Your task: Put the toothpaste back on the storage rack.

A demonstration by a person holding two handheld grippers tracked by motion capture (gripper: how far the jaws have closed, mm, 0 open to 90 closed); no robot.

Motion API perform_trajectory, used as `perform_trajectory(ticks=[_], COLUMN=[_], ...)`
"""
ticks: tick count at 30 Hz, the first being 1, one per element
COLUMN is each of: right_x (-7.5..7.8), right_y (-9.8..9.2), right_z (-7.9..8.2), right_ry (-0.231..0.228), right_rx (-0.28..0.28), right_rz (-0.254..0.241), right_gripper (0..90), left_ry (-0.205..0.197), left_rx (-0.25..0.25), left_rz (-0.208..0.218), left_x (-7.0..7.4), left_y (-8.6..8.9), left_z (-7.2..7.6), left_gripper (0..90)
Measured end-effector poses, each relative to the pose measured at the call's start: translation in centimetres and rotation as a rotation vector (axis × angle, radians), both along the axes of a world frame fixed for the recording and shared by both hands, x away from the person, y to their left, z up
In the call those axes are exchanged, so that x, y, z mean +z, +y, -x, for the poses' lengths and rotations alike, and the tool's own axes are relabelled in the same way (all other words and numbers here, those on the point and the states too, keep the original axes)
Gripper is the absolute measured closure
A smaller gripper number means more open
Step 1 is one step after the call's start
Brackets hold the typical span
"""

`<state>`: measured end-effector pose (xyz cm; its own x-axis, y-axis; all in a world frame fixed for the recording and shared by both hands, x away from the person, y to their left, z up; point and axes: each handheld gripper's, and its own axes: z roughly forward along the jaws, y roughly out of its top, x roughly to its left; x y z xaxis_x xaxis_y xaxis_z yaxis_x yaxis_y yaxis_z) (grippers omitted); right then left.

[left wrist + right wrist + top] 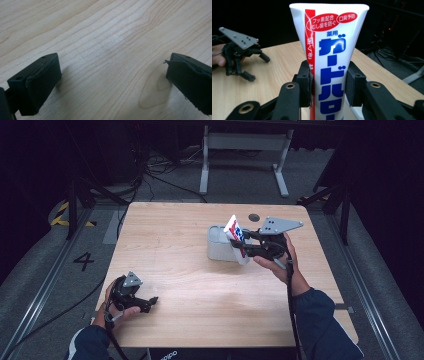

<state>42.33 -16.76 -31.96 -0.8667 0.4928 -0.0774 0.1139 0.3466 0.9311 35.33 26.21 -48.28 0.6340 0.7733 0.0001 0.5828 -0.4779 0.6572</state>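
Observation:
A white toothpaste tube (329, 50) with red and blue print stands upright between my right gripper's pads, crimped end up. In the high view the tube (235, 236) leans beside a grey cup (218, 243) near the table's middle right, with my right gripper (248, 245) shut on it. My left gripper (152, 302) rests near the table's front left edge, jaws wide apart and nothing between them. Its own view shows the two black pads (37, 82) spread over bare wood. The left gripper (258, 66) also appears far left in the right gripper view.
The light wooden table (175, 270) has a small dark round cap (254, 217) near its far edge. Beyond the table stand a white metal frame (245, 155) and cables on a grey floor. A floor marking "4" (83, 261) lies to the left.

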Motion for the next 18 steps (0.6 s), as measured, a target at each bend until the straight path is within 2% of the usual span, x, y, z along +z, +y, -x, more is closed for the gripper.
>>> perform_trajectory(ticks=[7,18], right_x=[0.7,1.4], right_y=[0.3,1.3], right_z=[-1.4,-3.5], right_ry=[-0.004,-0.015], right_rx=[-0.027,-0.052], right_rz=[-0.016,-0.010], right_gripper=[63.4,63.4], left_ry=[0.000,0.000], left_rx=[0.000,-0.001], left_rz=[0.000,0.000], left_x=[0.0,0.0], left_y=[0.0,0.0], left_z=[0.0,0.0], left_gripper=[0.2,0.2])
